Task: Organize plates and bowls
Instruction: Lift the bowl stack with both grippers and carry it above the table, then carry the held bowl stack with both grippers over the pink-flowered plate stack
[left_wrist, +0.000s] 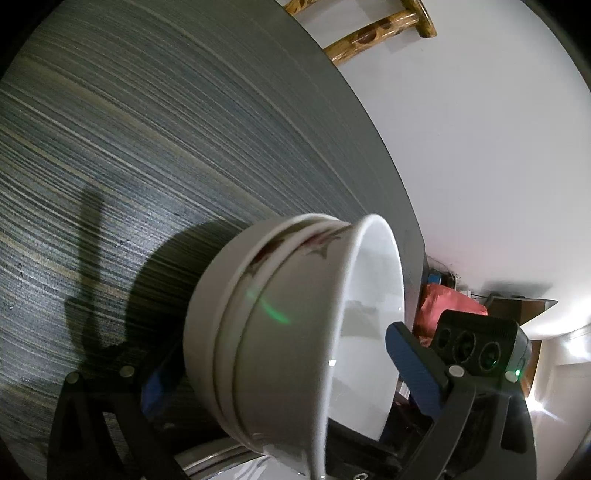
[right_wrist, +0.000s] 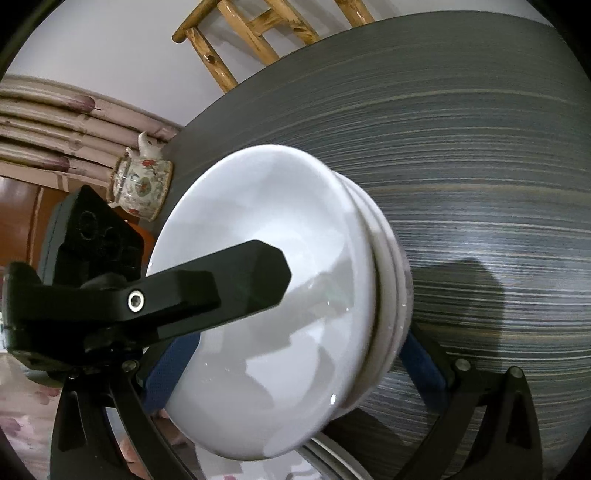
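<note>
A stack of white bowls (left_wrist: 295, 325), nested and with a red flower pattern on the inner ones, is held tilted above the grey striped table (left_wrist: 147, 147). My left gripper (left_wrist: 280, 373) is shut on the stack, one blue-padded finger (left_wrist: 413, 369) inside the top bowl and one outside. In the right wrist view the same stack (right_wrist: 280, 295) sits between my right gripper's (right_wrist: 295, 373) blue pads, which press on it from both sides. The left gripper's black finger (right_wrist: 221, 284) reaches into the top bowl there. A plate rim (right_wrist: 332, 454) shows below the stack.
A flowered teapot (right_wrist: 142, 184) stands at the table's far left edge. A bamboo chair (right_wrist: 251, 33) stands beyond the table by the white wall. A red cloth (left_wrist: 443, 306) lies past the table's edge. The table edge (left_wrist: 388, 155) runs diagonally.
</note>
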